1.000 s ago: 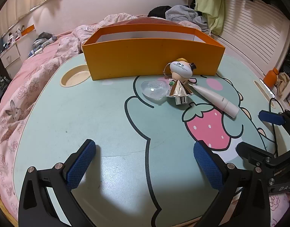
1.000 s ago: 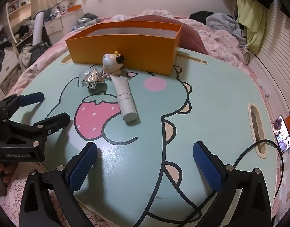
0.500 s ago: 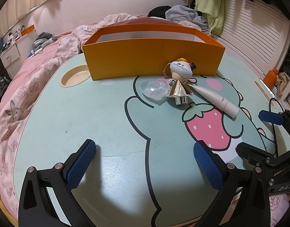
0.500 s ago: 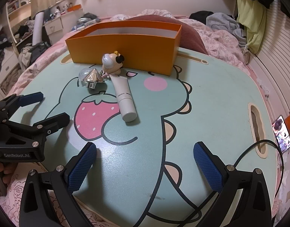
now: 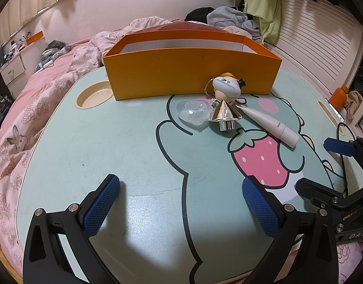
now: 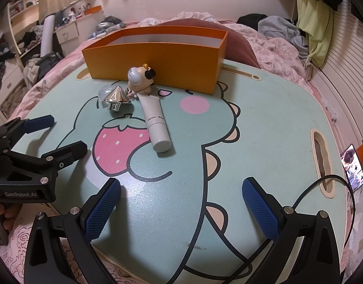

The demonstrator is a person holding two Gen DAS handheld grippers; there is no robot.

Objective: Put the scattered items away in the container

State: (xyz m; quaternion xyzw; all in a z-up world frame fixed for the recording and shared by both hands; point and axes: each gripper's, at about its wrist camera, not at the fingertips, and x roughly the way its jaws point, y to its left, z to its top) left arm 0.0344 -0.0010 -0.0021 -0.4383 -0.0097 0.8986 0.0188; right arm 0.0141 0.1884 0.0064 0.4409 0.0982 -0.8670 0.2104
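Left gripper (image 5: 181,197): jaws spread wide, nothing between the blue pads, hovering low over the near edge of the lap table (image 5: 124,146). Right gripper (image 6: 181,198): likewise spread apart and empty, over the table's near right part. Each gripper shows in the other's view, the left one at (image 6: 52,132), the right one at (image 5: 323,163), both parted.

Against the frames from a second and half a second ago: no visible change. Both grippers keep the same pose and opening, and every item lies where it did.

Items, all on the table just in front of the orange box (image 5: 190,71):
- clear heart-shaped piece (image 5: 192,111), flat on the table, raised lettering on it, leftmost of the group
- shiny metallic cone (image 5: 225,114) with a short ribbed neck, tilted, touching the clear piece
- small figurine (image 5: 226,87) with a pale round head and a key ring, just behind the cone and close against the box's front wall
- white tube (image 6: 155,123), lying flat, cap end toward the grippers, crossing the printed strawberry (image 6: 121,149)

Orange box: open top, white inner walls, floor hidden from both views. It stands at the far side of the table, with a pink bed quilt (image 5: 27,108) beyond and to the left
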